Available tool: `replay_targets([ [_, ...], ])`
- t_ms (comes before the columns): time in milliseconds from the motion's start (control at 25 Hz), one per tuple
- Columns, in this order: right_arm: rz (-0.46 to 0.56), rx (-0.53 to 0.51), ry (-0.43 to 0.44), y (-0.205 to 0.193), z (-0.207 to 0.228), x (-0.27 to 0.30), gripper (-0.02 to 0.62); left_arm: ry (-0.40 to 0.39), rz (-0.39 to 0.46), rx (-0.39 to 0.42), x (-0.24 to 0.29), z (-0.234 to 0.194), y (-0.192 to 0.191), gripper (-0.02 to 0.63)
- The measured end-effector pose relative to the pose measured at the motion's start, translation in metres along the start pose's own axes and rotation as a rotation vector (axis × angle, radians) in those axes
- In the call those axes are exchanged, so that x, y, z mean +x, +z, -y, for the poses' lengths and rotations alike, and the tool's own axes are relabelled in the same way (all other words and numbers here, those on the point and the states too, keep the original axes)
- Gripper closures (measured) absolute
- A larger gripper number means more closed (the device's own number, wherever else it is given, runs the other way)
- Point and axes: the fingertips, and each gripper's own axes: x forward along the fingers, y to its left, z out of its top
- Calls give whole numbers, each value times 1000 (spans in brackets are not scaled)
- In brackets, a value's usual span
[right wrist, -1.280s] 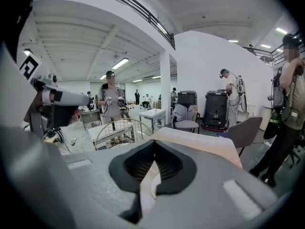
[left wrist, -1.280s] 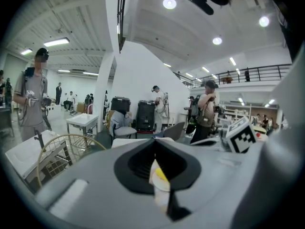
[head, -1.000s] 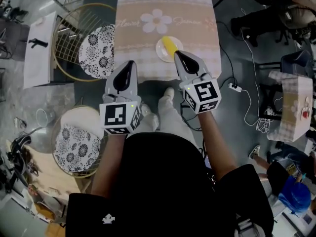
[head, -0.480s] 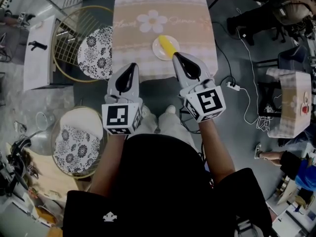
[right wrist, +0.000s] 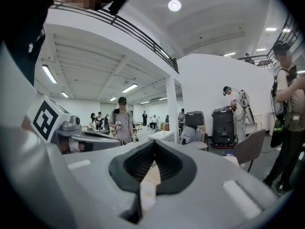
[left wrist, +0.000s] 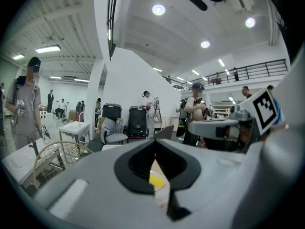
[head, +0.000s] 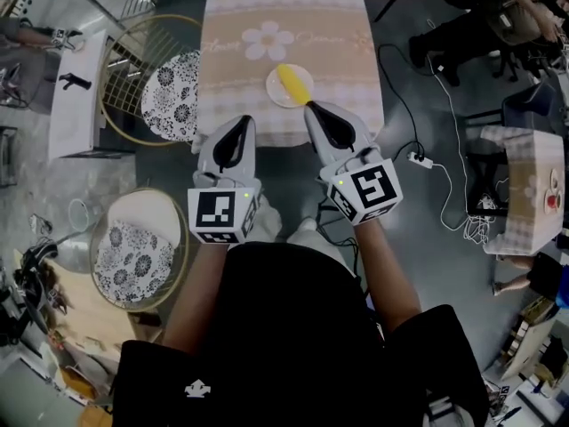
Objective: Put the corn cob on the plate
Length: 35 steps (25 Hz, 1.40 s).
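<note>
Listing from the left: a white side table [head: 76,96] is set beside a gold wire chair [head: 120,60] with a black-and-white patterned cushion [head: 173,83]. A second cushion of the same pattern [head: 133,261] is seen lower down.

The left gripper [head: 239,120] is held short of the worktop's near edge. Its jaws are clenched together and nothing is gripped. A sliver of yellow is visible through the slit between them in the left gripper view.

The worktop [head: 240,69] is covered with a beige cloth printed with a white flower [head: 267,40]. A small white plate [head: 274,92] is placed near its middle. The corn cob [head: 292,81] is laid slantwise on the plate.

The right gripper [head: 310,108] is clenched and empty, and its tip is seen just beside the plate's near rim, clear of the cob.

A white power strip [head: 418,159] is lying on the floor to the right.
</note>
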Motion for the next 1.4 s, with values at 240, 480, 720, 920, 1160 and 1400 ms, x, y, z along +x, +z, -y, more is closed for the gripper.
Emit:
replay_targets([
  [240, 27, -11, 34, 7, -1, -27, 592, 4, 14, 29, -8, 34, 4, 597],
  [480, 45, -19, 58, 11, -7, -49, 592, 23, 41, 49, -20, 53, 11, 597],
  [720, 52, -31, 83, 12, -19, -66, 593, 43, 48, 60, -36, 68, 10, 597],
  [920, 56, -35, 97, 11, -26, -78, 593, 48, 68, 54, -48, 80, 10, 597],
  [1160, 53, -39, 110, 9, -34, -98, 592, 56, 75, 50, -63, 95, 10, 597],
  [1400, 55, -40, 118, 3, -37, -114, 594, 63, 77, 52, -72, 112, 4, 597],
])
